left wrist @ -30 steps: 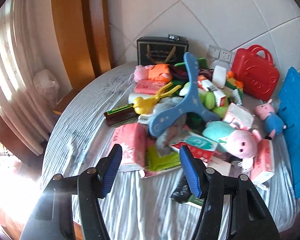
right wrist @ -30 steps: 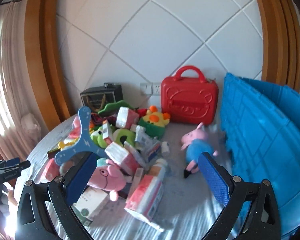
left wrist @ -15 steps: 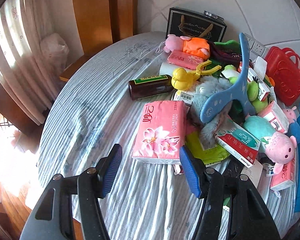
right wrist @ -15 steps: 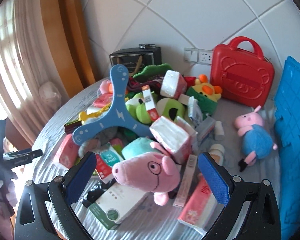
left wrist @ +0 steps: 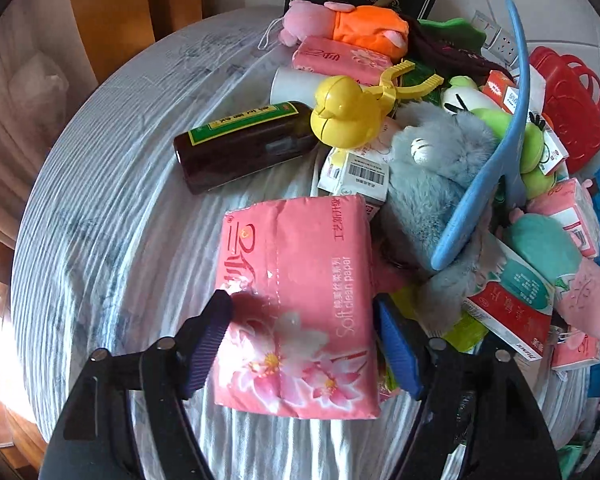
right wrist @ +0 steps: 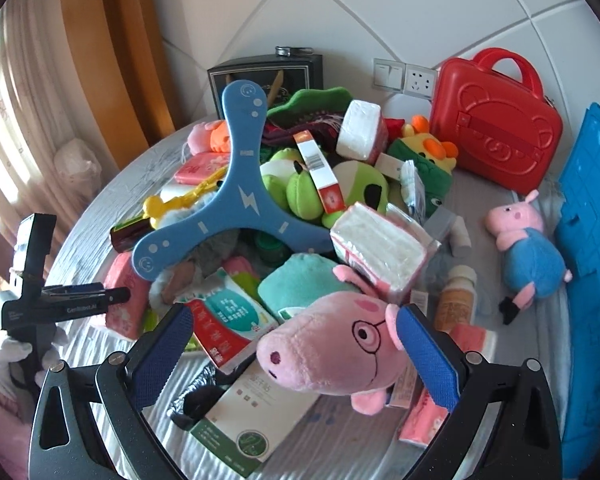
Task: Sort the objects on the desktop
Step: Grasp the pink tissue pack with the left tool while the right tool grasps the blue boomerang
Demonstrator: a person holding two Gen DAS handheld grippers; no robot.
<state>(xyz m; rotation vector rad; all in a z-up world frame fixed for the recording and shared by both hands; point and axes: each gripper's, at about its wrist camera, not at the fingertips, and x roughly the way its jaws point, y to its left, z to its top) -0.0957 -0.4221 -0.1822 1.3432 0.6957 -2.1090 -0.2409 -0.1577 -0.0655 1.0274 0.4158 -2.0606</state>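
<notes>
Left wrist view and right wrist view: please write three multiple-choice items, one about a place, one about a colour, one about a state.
1. What lies between the left gripper fingers?
A. pink soft tissue pack
B. dark brown bottle
C. yellow plastic duck toy

2. What colour is the three-armed foam boomerang?
A. red
B. blue
C. green

3. How does the red plastic carry case stand?
A. lying flat
B. upside down
C. upright, handle on top

Answers: 1 A, the pack sits between the opening jaws; 2 B, all arms are blue; 3 C, the handle points up.

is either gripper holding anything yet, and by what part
Nothing held. The left gripper, jaws opening, straddles the pink tissue pack; the right gripper brackets the pig plush, open.
</notes>
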